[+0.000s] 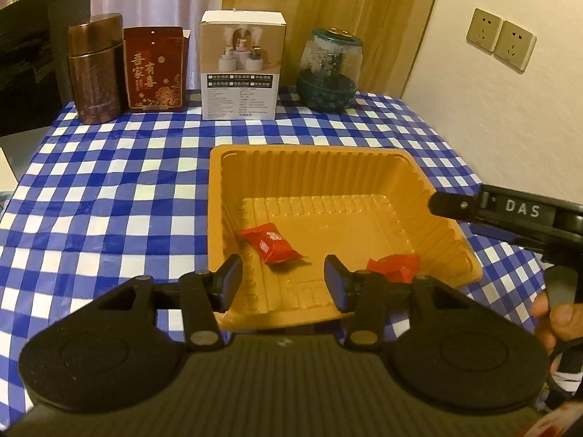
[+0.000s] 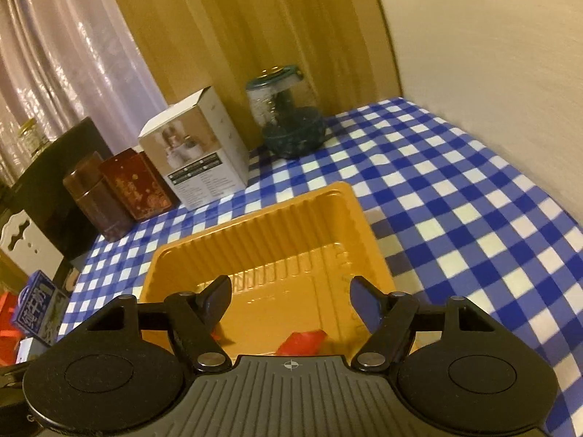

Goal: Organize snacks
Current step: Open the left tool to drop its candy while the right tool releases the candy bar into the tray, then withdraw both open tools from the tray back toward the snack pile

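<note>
An orange plastic tray (image 1: 452,244) sits on the blue checked tablecloth; it also shows in the right wrist view (image 2: 255,229). Two red wrapped snacks lie in it: one (image 1: 271,242) left of centre, one (image 1: 393,266) at the near right. My left gripper (image 1: 282,278) is open and empty, over the tray's near edge. My right gripper (image 2: 289,296) is open and empty above the tray, with a red snack (image 2: 302,342) just below it. The right gripper's finger (image 1: 455,204) reaches in at the tray's right rim in the left wrist view.
Along the table's back edge stand a brown tin (image 1: 95,69), a dark red box (image 1: 155,69), a white product box (image 1: 242,65) and a green glass jar (image 1: 329,71). A wall with sockets (image 1: 501,38) is at the right. Clutter lies beyond the table's left edge (image 2: 36,309).
</note>
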A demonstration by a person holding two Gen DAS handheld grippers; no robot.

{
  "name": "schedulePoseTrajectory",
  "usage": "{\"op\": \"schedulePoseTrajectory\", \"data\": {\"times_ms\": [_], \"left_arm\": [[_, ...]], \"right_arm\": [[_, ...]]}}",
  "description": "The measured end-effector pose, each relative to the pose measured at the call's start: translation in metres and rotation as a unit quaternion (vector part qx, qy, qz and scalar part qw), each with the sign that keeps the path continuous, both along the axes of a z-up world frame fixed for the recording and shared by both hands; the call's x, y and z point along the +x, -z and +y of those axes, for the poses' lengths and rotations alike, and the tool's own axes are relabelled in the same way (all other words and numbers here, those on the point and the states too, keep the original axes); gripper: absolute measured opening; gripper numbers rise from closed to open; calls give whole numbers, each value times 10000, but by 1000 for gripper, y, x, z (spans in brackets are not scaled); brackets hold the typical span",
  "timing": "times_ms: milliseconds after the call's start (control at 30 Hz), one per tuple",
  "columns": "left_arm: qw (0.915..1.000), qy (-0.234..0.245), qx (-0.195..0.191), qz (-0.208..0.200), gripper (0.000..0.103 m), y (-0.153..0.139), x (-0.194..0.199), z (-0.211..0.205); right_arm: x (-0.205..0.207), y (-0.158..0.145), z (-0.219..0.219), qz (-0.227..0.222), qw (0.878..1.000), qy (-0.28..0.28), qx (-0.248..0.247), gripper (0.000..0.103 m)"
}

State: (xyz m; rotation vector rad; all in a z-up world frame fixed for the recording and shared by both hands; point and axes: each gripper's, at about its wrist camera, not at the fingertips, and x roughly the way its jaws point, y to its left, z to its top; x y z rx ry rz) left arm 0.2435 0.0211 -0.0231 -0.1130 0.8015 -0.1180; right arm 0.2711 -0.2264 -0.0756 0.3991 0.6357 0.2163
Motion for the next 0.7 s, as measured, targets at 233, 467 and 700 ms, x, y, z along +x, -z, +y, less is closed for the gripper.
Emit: {"op": "schedulePoseTrajectory", "data": {"times_ms": [233, 467, 700], "left_arm": [[9999, -80, -61, -24, 46, -8, -17, 3], [9998, -145, -128, -90, 50, -22, -44, 4], [9993, -261, -228, -117, 54, -31, -80, 7]], "right_arm": [[-28, -5, -8, -43, 9999, 103, -102, 72], [-60, -15, -12, -26, 9998, 122, -145, 72], [-97, -22, -16, 176, 9997, 119, -109, 72]]}}
